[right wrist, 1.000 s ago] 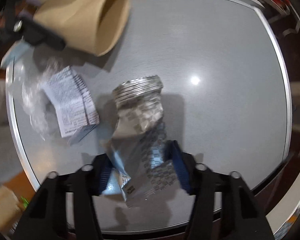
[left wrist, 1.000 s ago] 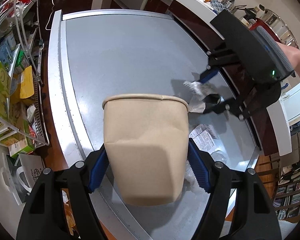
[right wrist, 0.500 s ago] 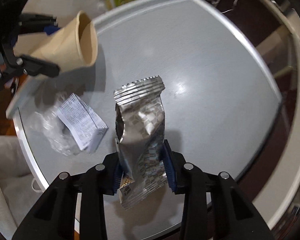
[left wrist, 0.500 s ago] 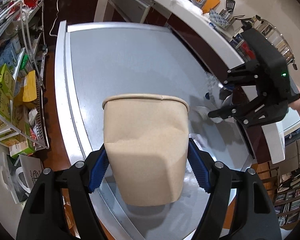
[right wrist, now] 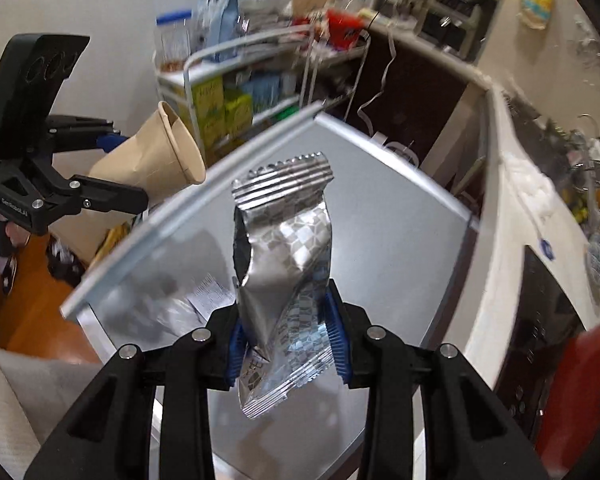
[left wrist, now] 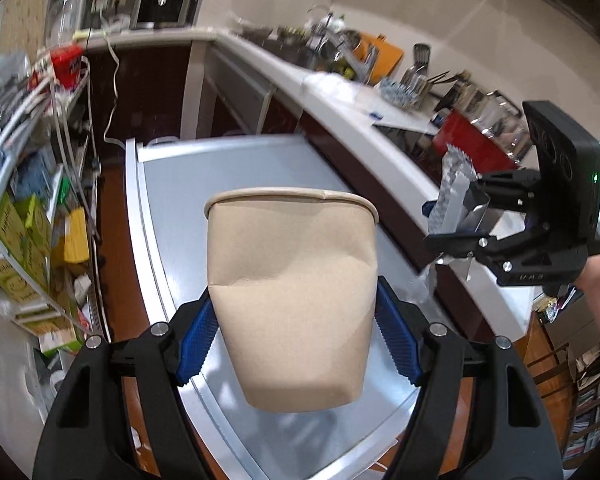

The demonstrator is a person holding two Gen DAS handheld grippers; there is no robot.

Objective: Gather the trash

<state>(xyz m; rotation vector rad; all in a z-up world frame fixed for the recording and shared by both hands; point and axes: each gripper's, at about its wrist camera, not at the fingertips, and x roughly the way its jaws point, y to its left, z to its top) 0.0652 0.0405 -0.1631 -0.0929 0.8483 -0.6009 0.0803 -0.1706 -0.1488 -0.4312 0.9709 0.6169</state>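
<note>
My left gripper is shut on a dented brown paper cup, held above the grey table; the cup also shows in the right wrist view, mouth turned toward the table. My right gripper is shut on a torn silver foil wrapper, lifted well above the table. In the left wrist view that gripper and the wrapper are to the right of the cup. A printed paper slip and crumpled clear plastic lie on the table.
A wire shelf rack with boxes stands left of the table. A white kitchen counter with sink, utensils and a red object runs along the far and right side. Wooden floor lies between rack and table.
My right gripper has lifted the foil wrapper off the table, high into the air. My left gripper has also risen and tilted up with the cup.
</note>
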